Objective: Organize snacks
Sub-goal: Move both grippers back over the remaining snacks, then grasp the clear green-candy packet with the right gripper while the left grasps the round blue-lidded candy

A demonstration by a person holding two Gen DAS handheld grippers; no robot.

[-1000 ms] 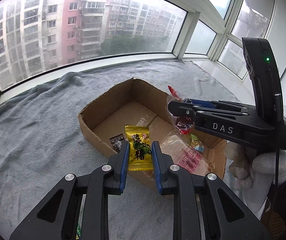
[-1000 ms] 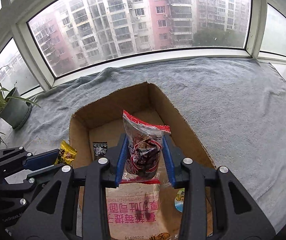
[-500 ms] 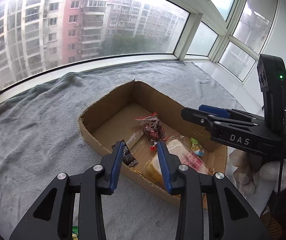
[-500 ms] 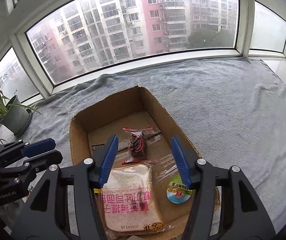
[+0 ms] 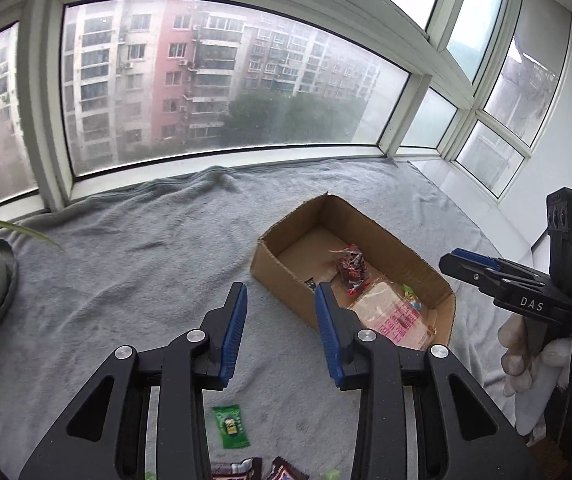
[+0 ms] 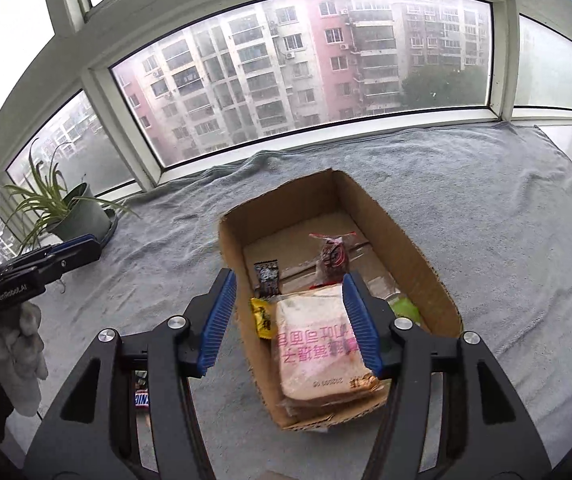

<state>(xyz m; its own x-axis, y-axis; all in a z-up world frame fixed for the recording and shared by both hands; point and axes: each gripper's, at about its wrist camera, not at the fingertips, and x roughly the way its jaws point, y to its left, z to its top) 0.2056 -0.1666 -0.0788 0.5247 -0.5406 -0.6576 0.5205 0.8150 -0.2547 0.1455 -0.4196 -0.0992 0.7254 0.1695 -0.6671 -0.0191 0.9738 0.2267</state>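
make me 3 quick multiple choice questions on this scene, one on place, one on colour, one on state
1. Where is the yellow candy?
A. in the box
B. on the blanket
C. in the left claw

2. What colour is the packet on the blanket below the left claw?
A. red
B. green
C. blue

3. How is the right claw?
A. shut on a bag
B. shut, empty
C. open, empty

Answers: 1 A, it lies inside the box beside the bread; 2 B, its wrapper is green; 3 C, nothing sits between its spread fingers.

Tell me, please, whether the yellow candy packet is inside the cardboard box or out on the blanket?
Inside. The yellow candy packet lies on the cardboard box floor, against the left wall beside the large pink-printed packet.
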